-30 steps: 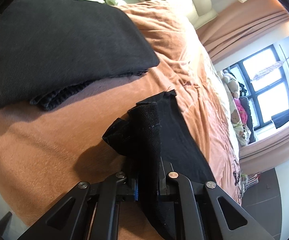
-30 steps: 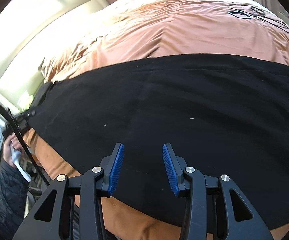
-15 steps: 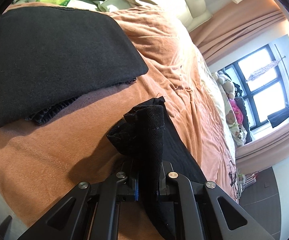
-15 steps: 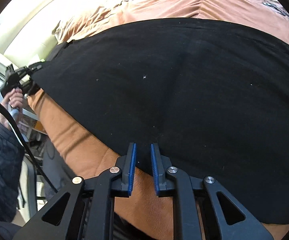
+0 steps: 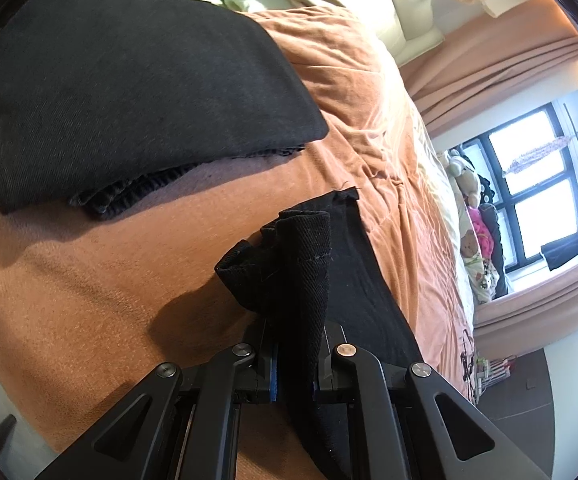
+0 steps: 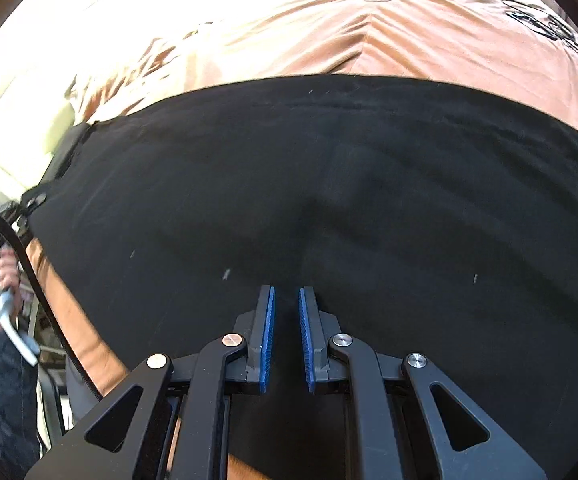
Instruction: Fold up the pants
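Black pants (image 6: 329, 208) lie spread flat across the orange bedspread (image 6: 369, 32), reaching from one side of the right wrist view to the other. The right gripper (image 6: 287, 300) tilts steeply down over the near part of the cloth; its blue pads stand almost together with only a thin slit between them, and no fold of cloth shows in that slit. At the far left end of the pants, a hand (image 6: 1, 276) grips the handle of the other tool beside the bed's edge.

In the left wrist view the left gripper (image 5: 295, 356) slopes downward over the bedspread (image 5: 89, 300), its jaws pinching a bunched end of the pants (image 5: 293, 264), which stands up in a crumpled roll past the fingertips. The remainder trails away to the right along the bed. Farther off to the left, a stack of folded dark clothes (image 5: 129, 92) rests on the bedspread, apart from the pants.
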The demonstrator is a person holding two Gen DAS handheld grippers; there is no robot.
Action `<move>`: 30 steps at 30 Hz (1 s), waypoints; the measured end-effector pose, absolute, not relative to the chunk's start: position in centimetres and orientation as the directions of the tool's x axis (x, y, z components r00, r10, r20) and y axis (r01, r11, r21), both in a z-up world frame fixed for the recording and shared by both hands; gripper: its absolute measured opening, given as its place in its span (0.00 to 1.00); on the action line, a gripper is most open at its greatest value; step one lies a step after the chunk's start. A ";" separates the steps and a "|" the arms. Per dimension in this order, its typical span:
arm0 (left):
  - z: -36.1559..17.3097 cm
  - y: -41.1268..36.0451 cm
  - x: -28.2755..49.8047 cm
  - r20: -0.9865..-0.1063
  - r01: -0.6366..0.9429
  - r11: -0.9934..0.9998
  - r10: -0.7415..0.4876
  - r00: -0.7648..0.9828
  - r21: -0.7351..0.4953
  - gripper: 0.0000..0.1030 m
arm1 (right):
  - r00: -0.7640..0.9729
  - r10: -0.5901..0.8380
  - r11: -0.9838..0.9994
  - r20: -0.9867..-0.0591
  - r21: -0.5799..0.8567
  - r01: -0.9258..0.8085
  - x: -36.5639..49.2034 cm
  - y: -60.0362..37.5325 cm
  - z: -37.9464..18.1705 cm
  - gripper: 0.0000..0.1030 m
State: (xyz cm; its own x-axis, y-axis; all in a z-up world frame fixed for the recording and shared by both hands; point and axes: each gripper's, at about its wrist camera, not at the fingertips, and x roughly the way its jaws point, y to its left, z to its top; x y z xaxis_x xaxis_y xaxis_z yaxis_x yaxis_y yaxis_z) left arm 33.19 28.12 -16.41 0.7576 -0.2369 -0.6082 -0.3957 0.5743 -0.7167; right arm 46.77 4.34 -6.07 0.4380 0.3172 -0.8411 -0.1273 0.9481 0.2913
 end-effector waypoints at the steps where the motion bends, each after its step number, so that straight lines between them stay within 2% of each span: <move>1: -16.6 28.1 33.2 -0.609 -0.399 0.571 -0.236 0.757 -0.717 0.11 | 0.443 0.309 0.951 -0.842 0.286 -0.122 47.1 4.3 -6.1 0.10; 19: -18.3 28.6 33.1 -0.592 -0.384 0.555 -0.259 0.764 -0.738 0.11 | 0.473 0.200 0.978 -0.858 0.207 -0.038 55.7 5.4 -6.4 0.10; 30: -13.2 27.3 33.9 -0.540 -0.307 0.600 -0.253 0.803 -0.738 0.11 | 0.433 0.276 0.959 -0.858 0.273 -0.070 51.9 5.1 -6.4 0.10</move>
State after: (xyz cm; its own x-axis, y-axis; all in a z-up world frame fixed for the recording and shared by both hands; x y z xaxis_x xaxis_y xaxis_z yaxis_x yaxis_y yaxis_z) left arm 33.93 27.30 -13.21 0.8026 -0.2533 -0.5401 -0.3074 0.6003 -0.7383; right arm 51.92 5.05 -6.36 0.4330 0.2762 -0.8581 -0.0701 0.9593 0.2734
